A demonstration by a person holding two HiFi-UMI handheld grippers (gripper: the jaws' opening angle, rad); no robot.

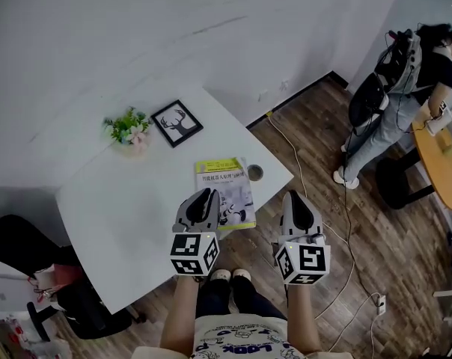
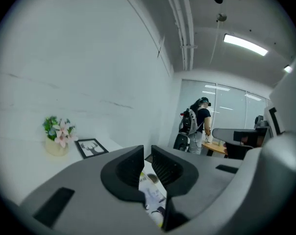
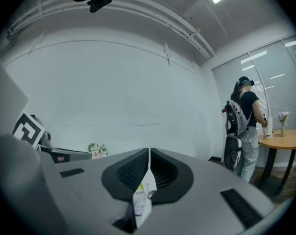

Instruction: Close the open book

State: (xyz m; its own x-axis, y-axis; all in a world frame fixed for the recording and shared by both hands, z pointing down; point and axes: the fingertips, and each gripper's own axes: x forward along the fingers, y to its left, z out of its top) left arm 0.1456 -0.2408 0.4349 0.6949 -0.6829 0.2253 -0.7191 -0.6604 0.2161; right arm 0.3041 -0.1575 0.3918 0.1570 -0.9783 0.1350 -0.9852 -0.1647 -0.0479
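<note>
The book (image 1: 224,193) lies shut on the white table (image 1: 114,208), yellow-green cover up, near the front right edge. Both grippers hang above the table's near edge, clear of the book. In the head view my left gripper (image 1: 203,200) overlaps the book's left side, and my right gripper (image 1: 298,202) is off to the book's right. In the left gripper view the left gripper (image 2: 147,156) shows a narrow gap with nothing in it; the book (image 2: 151,196) shows far below. In the right gripper view the right gripper (image 3: 149,156) has its jaws meeting, empty, with the book (image 3: 142,199) beneath.
A flower pot (image 1: 128,130) and a framed deer picture (image 1: 176,123) stand at the table's far side, and a small round dark object (image 1: 255,173) lies by the book. A person (image 1: 405,88) stands at a round wooden table (image 1: 444,163) to the right. Cables (image 1: 338,223) run over the floor.
</note>
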